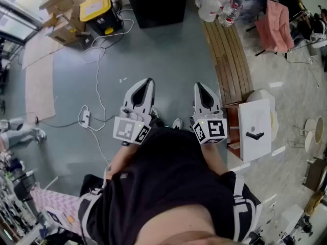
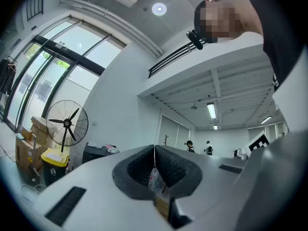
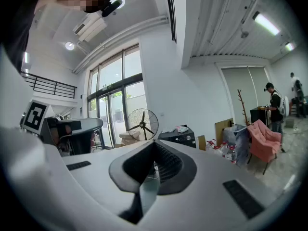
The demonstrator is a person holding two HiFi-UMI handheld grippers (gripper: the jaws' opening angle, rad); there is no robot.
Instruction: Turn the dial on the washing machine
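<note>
No washing machine or dial can be made out in any view. In the head view my left gripper (image 1: 148, 81) and right gripper (image 1: 199, 85) are held side by side in front of the person's dark-clothed body, pointing forward over the grey floor. Both are shut with nothing between the fingers. The left gripper view shows its dark ribbed pads (image 2: 154, 147) meeting at the tip, aimed across the room. The right gripper view shows the same closed tip (image 3: 154, 142), aimed toward tall windows.
A black cabinet (image 1: 156, 4) stands ahead, next to a yellow-lidded bin (image 1: 99, 11) and cardboard boxes (image 1: 64, 27). A wooden bench (image 1: 227, 60) runs along the right, with water bottles (image 1: 217, 4) beyond. A white panel with a black handle (image 1: 255, 129) is close on the right. Cables (image 1: 97, 60) cross the floor.
</note>
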